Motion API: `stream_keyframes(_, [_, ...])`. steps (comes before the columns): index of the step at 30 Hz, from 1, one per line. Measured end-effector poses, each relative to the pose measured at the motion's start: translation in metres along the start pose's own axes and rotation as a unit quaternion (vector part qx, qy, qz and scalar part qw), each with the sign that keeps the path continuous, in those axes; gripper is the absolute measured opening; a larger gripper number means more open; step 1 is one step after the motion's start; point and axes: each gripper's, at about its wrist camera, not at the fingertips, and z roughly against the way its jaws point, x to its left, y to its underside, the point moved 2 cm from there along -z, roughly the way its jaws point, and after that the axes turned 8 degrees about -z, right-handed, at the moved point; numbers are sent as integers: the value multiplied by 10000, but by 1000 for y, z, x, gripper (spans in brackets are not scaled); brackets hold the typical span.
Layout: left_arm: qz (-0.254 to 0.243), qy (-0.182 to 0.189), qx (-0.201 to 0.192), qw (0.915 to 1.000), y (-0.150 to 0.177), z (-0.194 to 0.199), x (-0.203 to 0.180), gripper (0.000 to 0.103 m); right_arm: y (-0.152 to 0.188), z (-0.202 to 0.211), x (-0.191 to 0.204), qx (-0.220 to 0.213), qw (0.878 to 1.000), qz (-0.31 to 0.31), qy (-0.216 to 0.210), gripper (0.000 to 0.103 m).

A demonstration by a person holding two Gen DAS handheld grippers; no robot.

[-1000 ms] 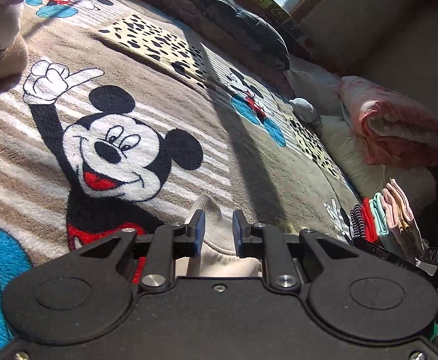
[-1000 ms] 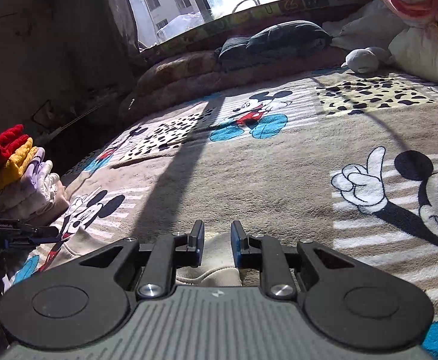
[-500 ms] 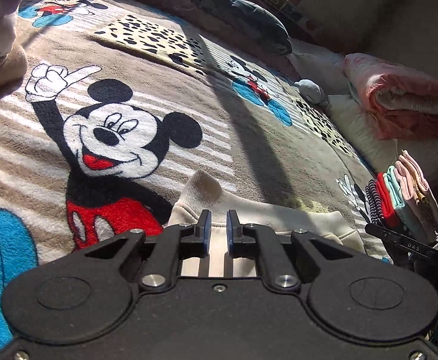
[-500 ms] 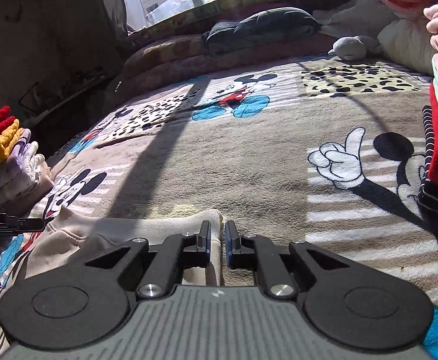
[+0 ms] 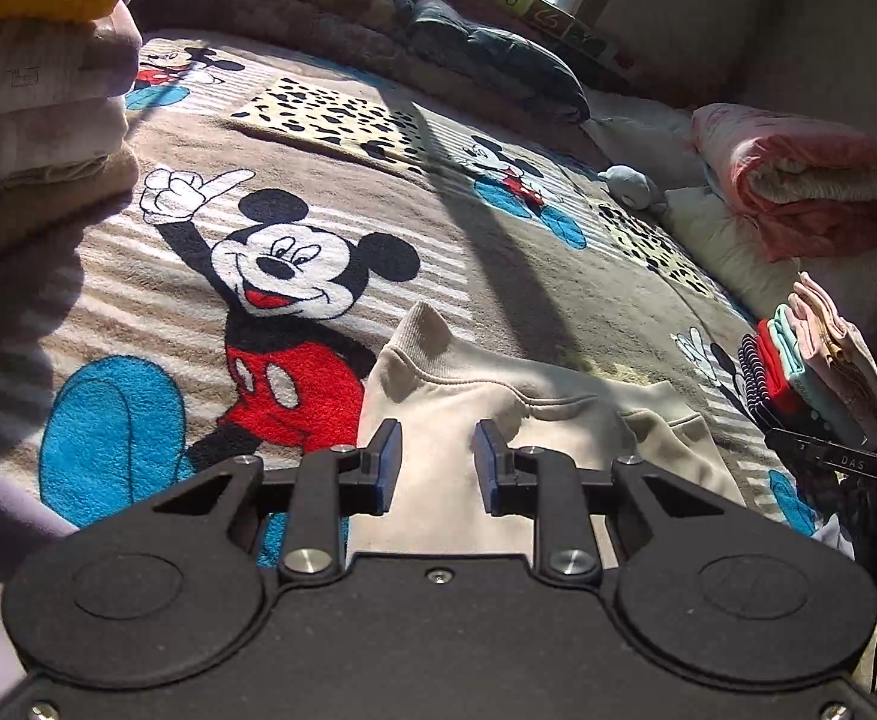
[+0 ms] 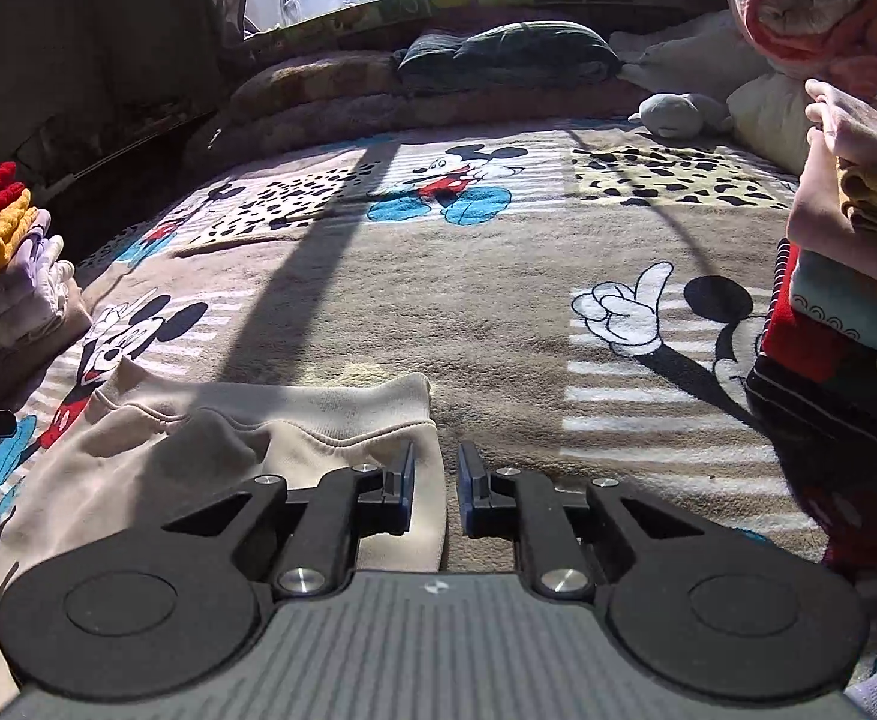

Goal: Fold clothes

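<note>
A cream sweatshirt [image 5: 498,420] lies spread on the Mickey Mouse blanket [image 5: 294,276], its ribbed hem toward the far side. My left gripper [image 5: 437,462] hovers open just over the near part of it, with nothing between the fingers. In the right wrist view the same sweatshirt [image 6: 210,438] fills the lower left. My right gripper [image 6: 437,480] is open at its right hem corner; the left fingertip [image 6: 405,480] overlaps the cloth edge and bare blanket [image 6: 498,312] shows in the gap.
A stack of folded clothes [image 5: 36,90] stands at the left, another [image 5: 810,372] at the right; both stacks [image 6: 0,264] [image 6: 846,312] also show in the right wrist view. Pillows, a rolled pink quilt [image 5: 810,180] and a grey soft toy [image 6: 678,114] line the far side.
Both grippers were shut on the sweatshirt's hem half a second ago. They have opened and drawn back, and the sweatshirt now lies spread on the blanket.
</note>
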Motion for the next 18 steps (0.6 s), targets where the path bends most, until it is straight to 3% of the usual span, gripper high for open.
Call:
stream_keyframes(6, [48, 70, -114, 9999, 74, 64, -31, 24, 63, 64, 46, -131, 9981, 119, -596, 19])
stream_keyframes(12, [-595, -41, -135, 9981, 150, 88, -94, 24, 156, 101, 115, -45, 9908, 608, -1211, 22])
stream_keyframes(14, [-881, -80, -70, 9961, 174, 85, -111, 24, 192, 107, 134, 67, 9874, 1081, -1151, 24])
stream_keyframes(15, [-1140, -188, 73, 9933, 189, 80, -118, 26, 211, 110, 139, 90, 9859, 1343, -997, 27])
stream_keyframes(17, [-1800, -617, -132, 9816, 218, 85, -132, 30, 240, 120, 147, 85, 9820, 1730, -758, 30])
stream_keyframes(18, [-2156, -726, -288, 9734, 230, 90, -140, 41, 245, 128, 149, 27, 9814, 1780, -716, 32])
